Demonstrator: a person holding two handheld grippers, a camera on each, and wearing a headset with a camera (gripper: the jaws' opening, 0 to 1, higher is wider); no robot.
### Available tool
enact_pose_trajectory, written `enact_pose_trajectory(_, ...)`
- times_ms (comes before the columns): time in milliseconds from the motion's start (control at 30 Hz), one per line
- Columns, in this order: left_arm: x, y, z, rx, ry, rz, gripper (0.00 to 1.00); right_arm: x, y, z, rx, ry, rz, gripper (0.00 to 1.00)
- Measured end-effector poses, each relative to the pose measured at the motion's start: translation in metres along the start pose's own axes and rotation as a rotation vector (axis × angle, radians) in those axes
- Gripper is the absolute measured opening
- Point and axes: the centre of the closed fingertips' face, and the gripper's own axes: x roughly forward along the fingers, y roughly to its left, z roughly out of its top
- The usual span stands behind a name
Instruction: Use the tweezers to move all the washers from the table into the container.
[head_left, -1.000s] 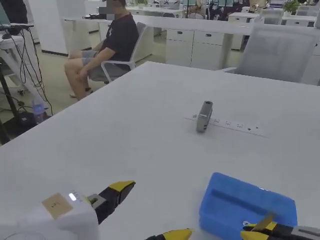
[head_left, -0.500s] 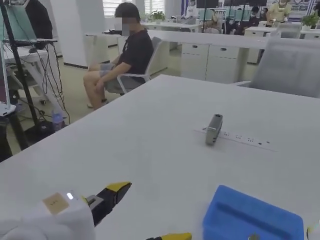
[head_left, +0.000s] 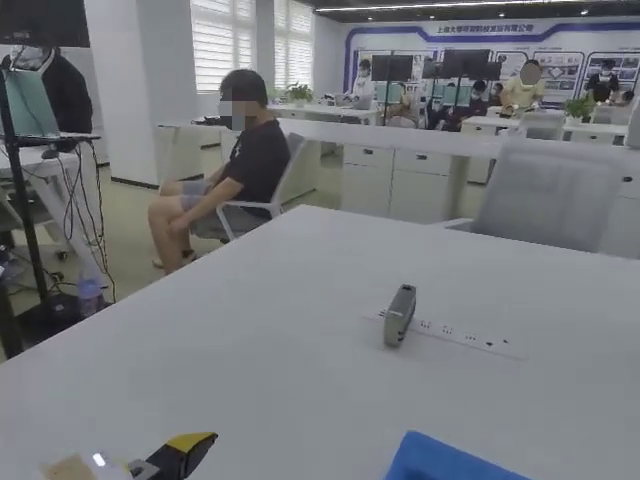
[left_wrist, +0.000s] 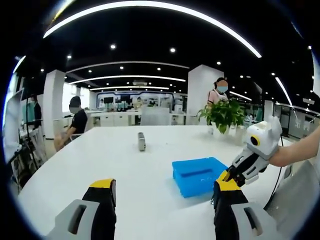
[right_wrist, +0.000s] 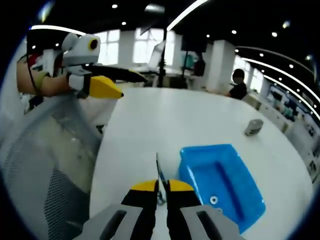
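A blue container (right_wrist: 235, 165) lies on the white table (right_wrist: 150, 120), with one small washer (right_wrist: 214, 200) on its floor. My right gripper (right_wrist: 162, 186) is shut on thin metal tweezers (right_wrist: 159, 172), whose tip points at the table just left of the container's near corner. My left gripper (left_wrist: 164, 185) hovers open over the table, nothing between its jaws, the container (left_wrist: 197, 175) ahead of it to the right. The right gripper (left_wrist: 232, 174) enters that view beside the container. In the head view the left gripper (head_left: 180, 452) and the container's rim (head_left: 450, 468) peek in at the bottom.
A grey device (head_left: 399, 314) stands on a white power strip (head_left: 455, 333) mid-table. A grey office chair (head_left: 550, 195) stands at the far edge, a mesh chair (right_wrist: 50, 150) at the near side. A person (head_left: 235, 170) sits beyond the left corner.
The head camera has tilted up, so the table, container and left gripper have slid toward the bottom edge. No move of the things themselves can be told.
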Motion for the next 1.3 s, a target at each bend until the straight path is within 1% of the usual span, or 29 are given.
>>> enact_pose_trajectory(33, 0.000, -0.002, 0.001, 0.003, -0.003, -0.009, 0.81, 0.000, -0.001, -0.001, 0.028, 0.005, -0.014, 0.02)
enact_pose_trajectory(67, -0.001, -0.004, 0.002, 0.003, -0.010, -0.016, 0.81, -0.001, -0.001, -0.002, 0.038, 0.009, -0.021, 0.02)
enact_pose_trajectory(100, 0.000, -0.011, 0.007, -0.008, -0.037, -0.054, 0.81, -0.003, -0.003, -0.004, 0.052, 0.023, -0.050, 0.02)
enact_pose_trajectory(133, 0.001, -0.015, 0.006, -0.023, -0.035, -0.080, 0.81, -0.003, -0.003, -0.005, 0.065, 0.019, -0.060, 0.02)
enact_pose_trajectory(200, 0.001, -0.019, 0.003, -0.018, -0.021, -0.101, 0.81, -0.002, -0.004, -0.004, 0.102, 0.002, -0.081, 0.02)
enact_pose_trajectory(233, 0.002, -0.020, 0.003, -0.009, -0.019, -0.103, 0.81, -0.003, -0.005, -0.005, 0.138, -0.006, -0.103, 0.02)
enact_pose_trajectory(267, 0.002, -0.021, 0.002, 0.000, -0.013, -0.108, 0.81, -0.003, -0.006, -0.005, 0.163, -0.009, -0.112, 0.02)
enact_pose_trajectory(300, 0.002, -0.022, 0.001, 0.003, -0.008, -0.113, 0.81, -0.004, -0.008, -0.006, 0.183, -0.004, -0.133, 0.02)
enact_pose_trajectory(333, 0.002, -0.022, 0.000, 0.001, -0.008, -0.114, 0.81, -0.005, -0.009, -0.006, 0.190, -0.001, -0.144, 0.02)
enact_pose_trajectory(400, 0.003, -0.025, -0.001, -0.010, -0.006, -0.131, 0.80, -0.007, -0.013, -0.007, 0.210, 0.004, -0.185, 0.02)
enact_pose_trajectory(433, 0.004, -0.026, -0.005, -0.015, 0.014, -0.139, 0.80, -0.007, -0.014, -0.008, 0.217, 0.003, -0.201, 0.02)
enact_pose_trajectory(467, 0.005, -0.027, -0.010, -0.008, 0.043, -0.150, 0.80, -0.008, -0.015, -0.008, 0.245, -0.004, -0.229, 0.02)
enact_pose_trajectory(500, 0.005, -0.028, -0.012, -0.001, 0.051, -0.159, 0.80, -0.008, -0.016, -0.007, 0.261, -0.017, -0.251, 0.02)
enact_pose_trajectory(533, 0.004, -0.031, -0.010, 0.002, 0.039, -0.169, 0.80, -0.010, -0.020, -0.008, 0.264, -0.031, -0.297, 0.02)
enact_pose_trajectory(567, 0.003, -0.033, -0.006, 0.007, 0.017, -0.183, 0.80, -0.010, -0.019, -0.008, 0.280, -0.034, -0.314, 0.02)
enact_pose_trajectory(600, 0.001, -0.036, 0.000, 0.012, -0.014, -0.199, 0.79, -0.011, -0.018, -0.009, 0.309, -0.033, -0.324, 0.02)
enact_pose_trajectory(633, 0.001, -0.037, 0.000, 0.015, -0.016, -0.205, 0.78, -0.012, -0.018, -0.007, 0.326, -0.043, -0.335, 0.02)
enact_pose_trajectory(667, 0.002, -0.038, 0.000, 0.016, -0.014, -0.211, 0.78, -0.014, -0.019, -0.003, 0.339, -0.062, -0.344, 0.02)
enact_pose_trajectory(700, 0.002, -0.040, -0.001, 0.014, -0.007, -0.227, 0.78, -0.017, -0.020, 0.003, 0.355, -0.086, -0.350, 0.02)
enact_pose_trajectory(767, 0.005, -0.042, -0.004, 0.013, 0.011, -0.246, 0.78, -0.022, -0.027, 0.011, 0.360, -0.106, -0.369, 0.02)
enact_pose_trajectory(833, 0.006, -0.043, -0.007, 0.030, 0.015, -0.251, 0.77, -0.027, -0.032, 0.019, 0.352, -0.112, -0.386, 0.02)
enact_pose_trajectory(900, 0.006, -0.043, -0.014, 0.046, 0.055, -0.251, 0.76, -0.033, -0.035, 0.027, 0.350, -0.126, -0.398, 0.02)
enact_pose_trajectory(967, 0.006, -0.042, -0.015, 0.057, 0.062, -0.248, 0.75, -0.042, -0.037, 0.038, 0.350, -0.161, -0.408, 0.02)
enact_pose_trajectory(1000, 0.006, -0.041, -0.015, 0.059, 0.059, -0.244, 0.74, -0.046, -0.039, 0.043, 0.352, -0.177, -0.412, 0.02)
enact_pose_trajectory(1033, 0.005, -0.040, -0.014, 0.058, 0.054, -0.236, 0.73, -0.052, -0.041, 0.049, 0.362, -0.203, -0.419, 0.02)
enact_pose_trajectory(1100, 0.003, -0.038, -0.011, 0.048, 0.040, -0.228, 0.72, -0.060, -0.044, 0.055, 0.379, -0.232, -0.429, 0.03)
enact_pose_trajectory(1167, 0.003, -0.036, -0.010, 0.038, 0.029, -0.212, 0.71, -0.071, -0.051, 0.061, 0.417, -0.274, -0.445, 0.03)
enact_pose_trajectory(1233, 0.001, -0.034, -0.008, 0.016, 0.020, -0.204, 0.71, -0.076, -0.056, 0.061, 0.438, -0.291, -0.446, 0.03)
enact_pose_trajectory(1300, 0.000, -0.032, -0.004, 0.010, 0.002, -0.193, 0.71, -0.077, -0.062, 0.061, 0.446, -0.290, -0.448, 0.03)
